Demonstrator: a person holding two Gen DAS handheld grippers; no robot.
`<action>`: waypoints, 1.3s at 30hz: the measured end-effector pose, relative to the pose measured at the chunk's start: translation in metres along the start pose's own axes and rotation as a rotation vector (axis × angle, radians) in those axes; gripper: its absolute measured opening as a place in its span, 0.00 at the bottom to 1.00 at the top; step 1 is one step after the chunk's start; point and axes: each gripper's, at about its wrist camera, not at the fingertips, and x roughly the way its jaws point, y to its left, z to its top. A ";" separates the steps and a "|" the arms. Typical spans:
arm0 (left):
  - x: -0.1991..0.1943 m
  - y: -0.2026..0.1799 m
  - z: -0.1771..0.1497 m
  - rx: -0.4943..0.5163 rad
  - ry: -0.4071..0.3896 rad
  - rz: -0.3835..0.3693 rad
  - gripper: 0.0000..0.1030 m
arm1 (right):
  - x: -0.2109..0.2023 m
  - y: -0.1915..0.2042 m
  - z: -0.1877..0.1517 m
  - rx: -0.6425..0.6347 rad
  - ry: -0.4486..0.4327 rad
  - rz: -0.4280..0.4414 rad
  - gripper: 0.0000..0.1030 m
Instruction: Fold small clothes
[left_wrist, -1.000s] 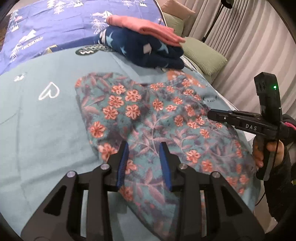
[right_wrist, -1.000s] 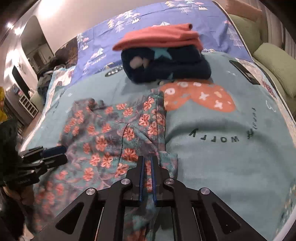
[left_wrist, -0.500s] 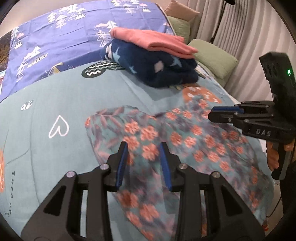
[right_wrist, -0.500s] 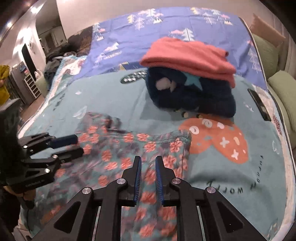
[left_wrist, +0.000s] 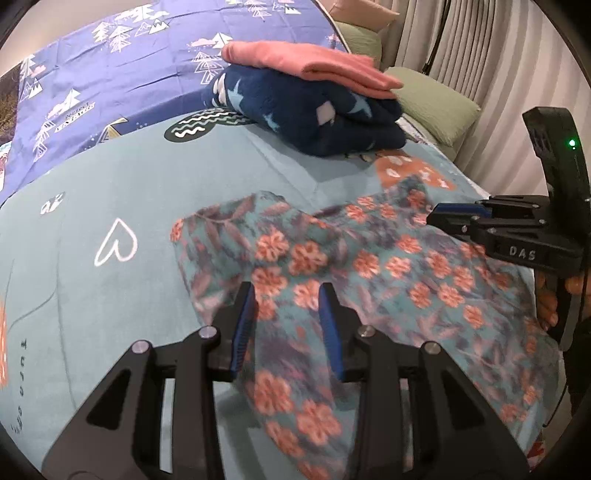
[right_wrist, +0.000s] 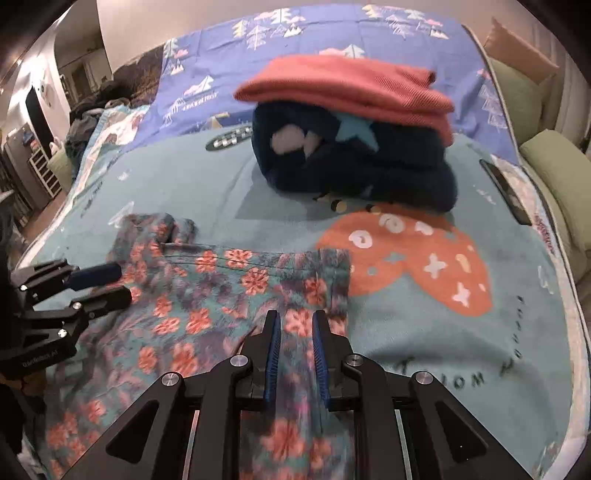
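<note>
Left gripper (left_wrist: 286, 314) hangs parted over the floral fleece garment (left_wrist: 369, 273) spread on the teal blanket (left_wrist: 110, 192), seemingly clear of it. Right gripper (right_wrist: 295, 334), jaws just opening, nothing pinched; soft, light cloth, best taken at its hem.

On my other gripper (left_wrist: 454, 218), seen from my left camera, I can read the white letters "DAS" on its black side. On the teal blanket (right_wrist: 424, 350), near my right jaws, there are dark letters printed upside down from where I look, and one word looks like "WORRY", but I can't be sure. There are small words on the purple sheet (left_wrist: 74, 110) and on my left gripper's (right_wrist: 107, 284) side too, but they are too tiny and blurry for me to read.
</note>
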 end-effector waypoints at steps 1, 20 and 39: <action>-0.004 -0.001 -0.001 0.002 -0.005 -0.003 0.36 | -0.012 0.000 -0.005 0.003 -0.018 0.006 0.17; -0.091 -0.061 -0.099 0.049 -0.001 -0.052 0.42 | -0.102 0.034 -0.136 0.022 0.048 0.125 0.19; -0.112 -0.078 -0.150 0.032 -0.002 -0.079 0.53 | -0.132 0.032 -0.163 0.082 -0.018 0.068 0.43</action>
